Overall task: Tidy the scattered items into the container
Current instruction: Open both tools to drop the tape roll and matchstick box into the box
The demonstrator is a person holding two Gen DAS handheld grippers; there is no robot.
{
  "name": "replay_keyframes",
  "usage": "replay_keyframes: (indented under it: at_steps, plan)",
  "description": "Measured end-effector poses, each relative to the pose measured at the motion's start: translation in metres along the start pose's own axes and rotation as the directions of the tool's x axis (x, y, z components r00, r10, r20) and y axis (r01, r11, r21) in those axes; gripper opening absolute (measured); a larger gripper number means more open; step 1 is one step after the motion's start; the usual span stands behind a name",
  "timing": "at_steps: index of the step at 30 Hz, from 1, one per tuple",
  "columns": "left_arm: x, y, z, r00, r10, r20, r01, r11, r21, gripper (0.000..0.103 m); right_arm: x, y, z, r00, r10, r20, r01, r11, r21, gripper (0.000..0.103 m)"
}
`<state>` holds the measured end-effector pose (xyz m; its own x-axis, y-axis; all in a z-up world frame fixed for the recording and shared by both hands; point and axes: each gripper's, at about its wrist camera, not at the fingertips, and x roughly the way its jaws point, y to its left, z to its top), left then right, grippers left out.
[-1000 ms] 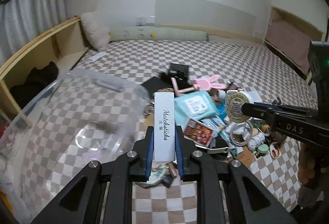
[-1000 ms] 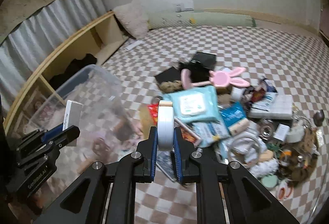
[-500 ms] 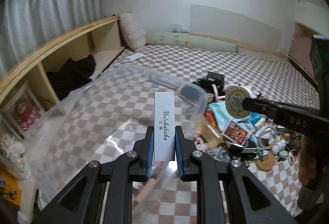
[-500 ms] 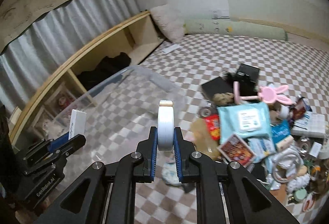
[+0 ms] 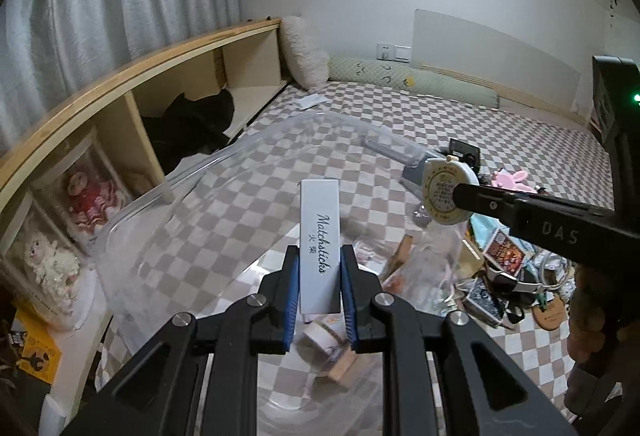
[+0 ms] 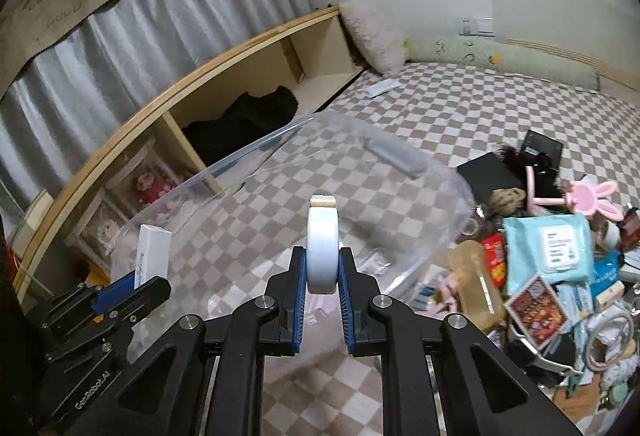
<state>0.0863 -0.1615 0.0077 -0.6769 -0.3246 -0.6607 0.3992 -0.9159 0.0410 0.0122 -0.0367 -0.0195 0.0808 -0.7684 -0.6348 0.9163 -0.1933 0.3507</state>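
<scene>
My left gripper is shut on a white matchstick box and holds it upright over the clear plastic container. The box also shows in the right wrist view. My right gripper is shut on a round white tape-measure case, also above the container. The case shows in the left wrist view, to the right of the box. A few small items lie on the container's bottom.
A heap of scattered items lies right of the container on the checkered bed: a pink bunny mirror, a blue wipes pack, a card pack. A wooden shelf with dolls and a black bag stands along the left.
Both grippers have swung left from the heap and now hang over the container, each still holding its item.
</scene>
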Motion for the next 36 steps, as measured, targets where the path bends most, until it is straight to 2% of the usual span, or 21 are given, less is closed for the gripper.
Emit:
replay_keyframes:
  at_steps: [12, 18, 33, 36]
  plan:
    - [0.017, 0.031, -0.012, 0.994, 0.076, -0.084, -0.079, 0.996, -0.032, 0.019, 0.026, 0.036, -0.004, 0.999, 0.003, -0.033, -0.006, 0.996, -0.087, 0.016]
    - [0.026, 0.037, -0.016, 0.988, 0.089, -0.126, -0.095, 0.995, -0.038, 0.019, 0.04, 0.045, -0.009, 0.998, -0.017, -0.063, 0.008, 0.991, -0.132, 0.016]
    - [0.041, 0.03, -0.022, 0.979, 0.04, -0.201, -0.05, 0.998, -0.045, 0.019, 0.064, 0.05, -0.023, 0.979, -0.059, -0.198, 0.027, 0.987, -0.16, 0.016]
    - [0.044, 0.029, -0.023, 0.976, 0.036, -0.214, -0.046, 0.998, -0.046, 0.019, 0.064, 0.049, -0.024, 0.977, -0.063, -0.201, 0.03, 0.986, -0.162, 0.016]
